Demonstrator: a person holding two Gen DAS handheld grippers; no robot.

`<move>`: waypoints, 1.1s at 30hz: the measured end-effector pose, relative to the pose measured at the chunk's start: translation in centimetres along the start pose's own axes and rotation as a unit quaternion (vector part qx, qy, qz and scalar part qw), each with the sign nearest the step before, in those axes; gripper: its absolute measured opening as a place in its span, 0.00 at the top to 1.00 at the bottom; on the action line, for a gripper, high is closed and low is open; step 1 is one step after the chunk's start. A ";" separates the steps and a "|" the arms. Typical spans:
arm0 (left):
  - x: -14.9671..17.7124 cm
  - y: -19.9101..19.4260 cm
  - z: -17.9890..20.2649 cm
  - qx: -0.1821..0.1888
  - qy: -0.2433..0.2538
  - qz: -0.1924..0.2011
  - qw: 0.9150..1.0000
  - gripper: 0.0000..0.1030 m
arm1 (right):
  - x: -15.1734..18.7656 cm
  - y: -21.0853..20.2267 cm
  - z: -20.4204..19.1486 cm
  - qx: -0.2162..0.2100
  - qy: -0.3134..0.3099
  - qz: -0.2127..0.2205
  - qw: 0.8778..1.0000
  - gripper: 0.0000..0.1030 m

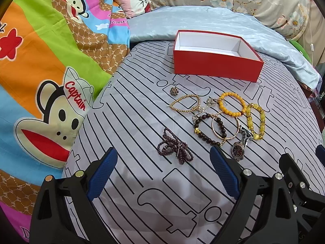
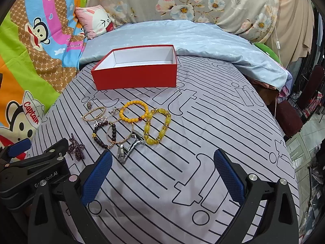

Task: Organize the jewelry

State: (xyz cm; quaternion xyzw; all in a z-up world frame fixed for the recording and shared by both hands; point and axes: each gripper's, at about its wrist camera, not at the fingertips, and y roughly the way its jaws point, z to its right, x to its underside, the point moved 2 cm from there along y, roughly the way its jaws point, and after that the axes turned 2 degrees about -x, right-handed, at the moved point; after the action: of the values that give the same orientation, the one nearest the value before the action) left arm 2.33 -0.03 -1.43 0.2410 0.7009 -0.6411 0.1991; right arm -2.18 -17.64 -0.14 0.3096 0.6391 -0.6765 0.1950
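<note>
An empty red box [image 1: 217, 66] [image 2: 135, 78] with a white inside stands at the far side of the striped sheet. In front of it lie a gold bead bracelet [image 1: 185, 103] [image 2: 94, 112], an orange bead bracelet [image 1: 233, 106] [image 2: 134, 110], a yellow chunky bracelet [image 1: 256, 121] [image 2: 157, 126], a dark bead bracelet [image 1: 210, 129] [image 2: 103, 133], a thin gold bangle [image 1: 224, 127], a watch [image 1: 241, 142] [image 2: 130, 148], a purple bead strand [image 1: 175, 146] [image 2: 76, 147] and a small brooch [image 1: 175, 91] [image 2: 89, 104]. My left gripper [image 1: 163, 154] is open just short of the purple strand. My right gripper [image 2: 162, 156] is open, with the watch by its left finger.
A cartoon monkey quilt [image 1: 40, 77] is heaped on the left, a pale blue blanket [image 2: 182, 38] and floral bedding [image 2: 193, 2] behind the box. The bed's right edge drops to a tiled floor [image 2: 304, 142] with a dark chair [image 2: 292, 111].
</note>
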 end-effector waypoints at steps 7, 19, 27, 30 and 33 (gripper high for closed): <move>0.2 2.5 -2.3 0.010 -0.044 -0.037 0.998 0.13 | 0.1 0.9 1.2 0.009 0.011 -0.012 1.000 0.05; 0.1 5.2 -1.7 0.046 -0.048 -0.053 0.996 0.13 | 0.1 2.4 2.2 0.009 0.021 -0.030 0.999 0.05; 0.2 7.7 -0.3 0.053 -0.036 -0.071 0.995 0.39 | -0.1 3.3 2.4 0.012 0.024 -0.037 0.999 0.05; 0.0 7.6 -0.1 0.067 -0.034 -0.069 0.995 0.56 | -0.3 3.9 2.6 0.010 0.029 -0.041 0.999 0.06; -0.1 7.5 -0.2 0.082 -0.037 -0.070 0.994 0.71 | -0.8 4.6 2.7 0.006 0.029 -0.043 0.999 0.12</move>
State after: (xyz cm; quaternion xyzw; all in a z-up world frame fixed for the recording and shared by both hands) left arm 6.83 0.60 -7.37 0.1833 0.6533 -0.7172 0.1588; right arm 0.95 -20.90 -3.03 0.3024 0.6532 -0.6788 0.1449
